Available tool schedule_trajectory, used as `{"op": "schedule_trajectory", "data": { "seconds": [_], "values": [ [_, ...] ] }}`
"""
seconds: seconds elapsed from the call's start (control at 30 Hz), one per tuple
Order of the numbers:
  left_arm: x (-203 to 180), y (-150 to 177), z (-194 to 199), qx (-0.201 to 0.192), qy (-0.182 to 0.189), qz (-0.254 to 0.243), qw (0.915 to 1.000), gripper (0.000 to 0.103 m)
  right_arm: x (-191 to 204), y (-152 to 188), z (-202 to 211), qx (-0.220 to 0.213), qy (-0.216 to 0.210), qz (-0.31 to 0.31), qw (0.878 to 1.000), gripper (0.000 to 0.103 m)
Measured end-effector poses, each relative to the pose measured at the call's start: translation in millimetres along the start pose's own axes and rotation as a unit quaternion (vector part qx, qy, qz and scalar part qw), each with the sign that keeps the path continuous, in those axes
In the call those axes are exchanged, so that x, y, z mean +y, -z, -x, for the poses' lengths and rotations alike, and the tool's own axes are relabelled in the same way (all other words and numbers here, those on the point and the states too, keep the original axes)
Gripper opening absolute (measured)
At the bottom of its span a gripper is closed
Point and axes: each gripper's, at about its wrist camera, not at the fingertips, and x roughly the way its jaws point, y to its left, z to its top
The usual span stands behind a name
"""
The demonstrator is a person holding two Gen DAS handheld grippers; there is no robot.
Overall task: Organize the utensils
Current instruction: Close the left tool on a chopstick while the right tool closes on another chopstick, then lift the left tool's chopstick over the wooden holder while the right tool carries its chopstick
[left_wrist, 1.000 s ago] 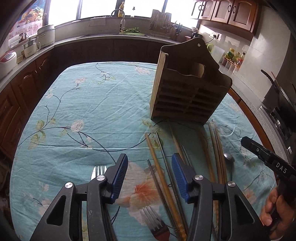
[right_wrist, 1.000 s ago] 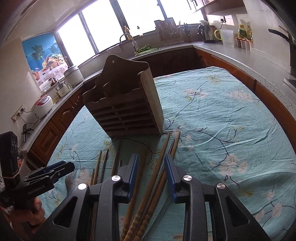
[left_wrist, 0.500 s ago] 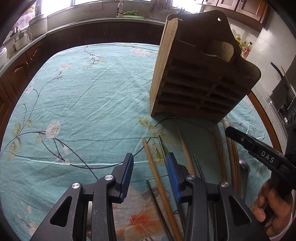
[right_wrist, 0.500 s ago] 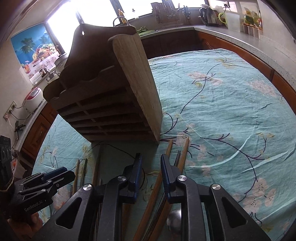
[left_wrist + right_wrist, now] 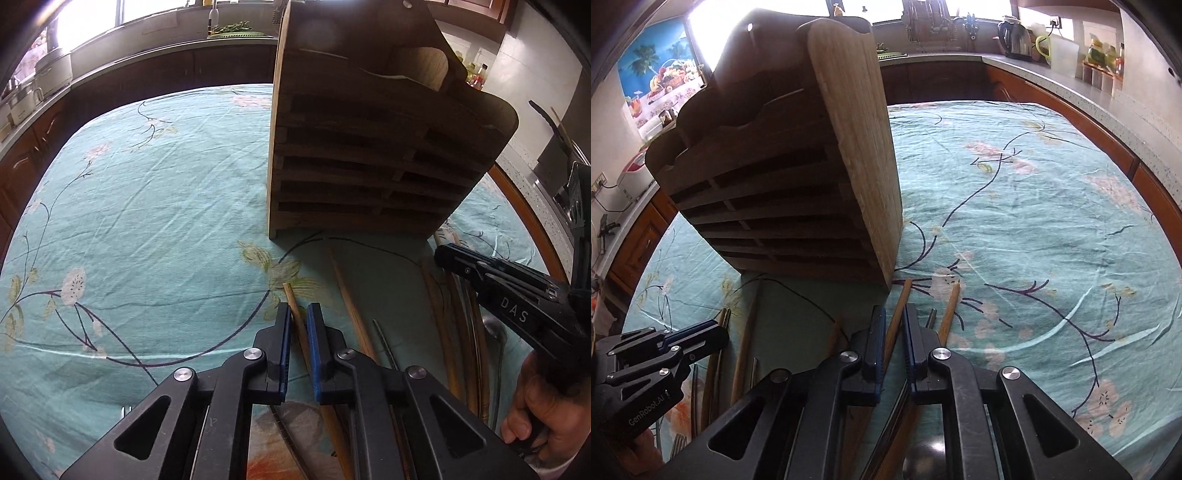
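A wooden utensil holder [image 5: 369, 166] [image 5: 794, 184] stands upright on the teal floral tablecloth, close ahead of both grippers. My left gripper [image 5: 298, 314] points down at the cloth, its jaws closing with the blue pads tight against a wooden chopstick [image 5: 290, 293] near its far tip. My right gripper [image 5: 894, 317] is likewise closing, its pads pinching another wooden chopstick [image 5: 903, 295] whose tip lies at the holder's base. Each gripper shows in the other's view: the right gripper [image 5: 443, 256] and the left gripper [image 5: 718, 332].
More wooden chopsticks [image 5: 351, 306] [image 5: 949, 310], thin metal sticks [image 5: 384, 339], a spoon [image 5: 495, 332] and a fork [image 5: 676, 443] lie on the cloth [image 5: 147, 221] before the holder. A kitchen counter with a kettle [image 5: 1015, 37] rings the table. A hand [image 5: 532, 417] holds the right gripper.
Both grippers came forward and down toward the holder's base. Their jaws narrowed from well apart to tight around one chopstick each.
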Motion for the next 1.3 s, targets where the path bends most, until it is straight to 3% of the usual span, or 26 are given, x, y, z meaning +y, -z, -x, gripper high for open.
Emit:
{"op": "schedule_trajectory", "data": {
  "seconds": [0.27,0.67,1.07,1.3],
  "values": [
    [12,1,20,-0.019,0.032,0.029,0.9989,0.004,-3,3,28,-0.024,-0.057,-0.038,0.997,0.007],
    [26,18,109,-0.096,0.062,0.04,0.9927,0.003,13,8,94,-0.077,-0.088,-0.024,0.993,0.006],
    [30,57,208,-0.181,0.097,0.042,0.9777,0.003,27,9,172,-0.154,-0.112,-0.007,0.982,0.005],
    [30,72,237,-0.219,0.108,0.03,0.9692,0.003,29,1,208,-0.198,-0.117,-0.001,0.973,0.005]
  ]
}}
